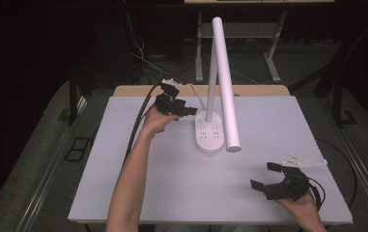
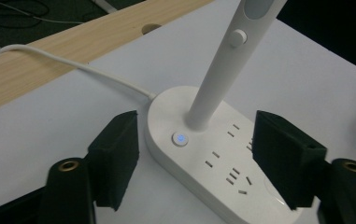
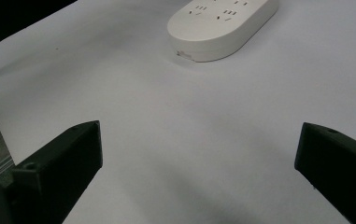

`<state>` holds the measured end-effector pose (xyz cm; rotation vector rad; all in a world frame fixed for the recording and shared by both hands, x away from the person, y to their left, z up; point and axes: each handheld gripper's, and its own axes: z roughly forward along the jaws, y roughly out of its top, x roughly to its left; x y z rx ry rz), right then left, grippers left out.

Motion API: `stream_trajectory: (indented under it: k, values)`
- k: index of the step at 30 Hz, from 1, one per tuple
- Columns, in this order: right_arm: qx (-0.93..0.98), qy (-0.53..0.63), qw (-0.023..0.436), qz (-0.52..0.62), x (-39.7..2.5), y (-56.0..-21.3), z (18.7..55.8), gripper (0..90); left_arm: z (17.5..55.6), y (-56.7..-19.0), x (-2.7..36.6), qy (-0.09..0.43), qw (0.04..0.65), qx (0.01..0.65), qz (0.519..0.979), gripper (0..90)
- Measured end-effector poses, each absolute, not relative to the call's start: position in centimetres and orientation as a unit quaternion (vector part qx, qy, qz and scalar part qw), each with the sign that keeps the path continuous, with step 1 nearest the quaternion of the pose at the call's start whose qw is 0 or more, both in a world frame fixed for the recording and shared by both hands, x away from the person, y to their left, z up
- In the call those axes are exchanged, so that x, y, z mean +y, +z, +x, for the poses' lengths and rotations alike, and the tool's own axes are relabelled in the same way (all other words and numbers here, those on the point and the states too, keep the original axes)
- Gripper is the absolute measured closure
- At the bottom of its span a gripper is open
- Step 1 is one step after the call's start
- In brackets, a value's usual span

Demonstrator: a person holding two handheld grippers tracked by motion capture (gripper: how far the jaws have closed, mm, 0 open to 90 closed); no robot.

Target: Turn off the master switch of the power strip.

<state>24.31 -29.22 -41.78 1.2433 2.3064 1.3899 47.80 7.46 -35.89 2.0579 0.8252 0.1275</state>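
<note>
Fingers [image 2: 115, 158] of the left gripper [image 2: 194, 154] spread wide beside the lamp base [image 2: 203, 154]; right gripper [image 1: 273, 176] wide apart too.

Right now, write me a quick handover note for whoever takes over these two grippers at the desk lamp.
Left gripper: open, holding nothing, hovering at the far-left end of the lamp base, jaws either side of the round power button, apparently not yet touching it.
Right gripper: open, empty, at the near right of the table, well clear of the lamp.
Lamp: base stands mid-table with its sockets facing up; lamp arm is folded down toward the person; white cord runs off the far edge.
Done: left gripper is lined up on the button, which shows a small blue light.
Left: probably press the button, then back away.
</note>
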Motion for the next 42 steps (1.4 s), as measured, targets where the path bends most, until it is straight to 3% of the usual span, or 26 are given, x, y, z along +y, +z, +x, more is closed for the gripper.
stream_trajectory:
  k: [12, 21, 25, 42]
  values:
    - [0.776, 0.467, 0.084, 0.417, -29.1, -41.8, 24.3, 0.4, 48.5, -37.1, 6.8, 0.045, 0.454, 0.356, 0.815, 64.3]
    - [0.777, 0.467, 0.086, 0.413, -29.1, -41.8, 24.2, 0.4, 48.8, -38.2, 6.1, 0.030, 0.449, 0.367, 0.814, 78.5]
    - [0.777, 0.467, 0.085, 0.414, -29.1, -41.8, 24.2, 0.4, 49.0, -38.6, 5.9, 0.021, 0.458, 0.378, 0.805, 88.7]
    - [0.778, 0.466, 0.084, 0.414, -29.1, -41.8, 24.3, 0.4, 49.4, -40.3, 4.8, 0.029, 0.453, 0.394, 0.799, 89.9]
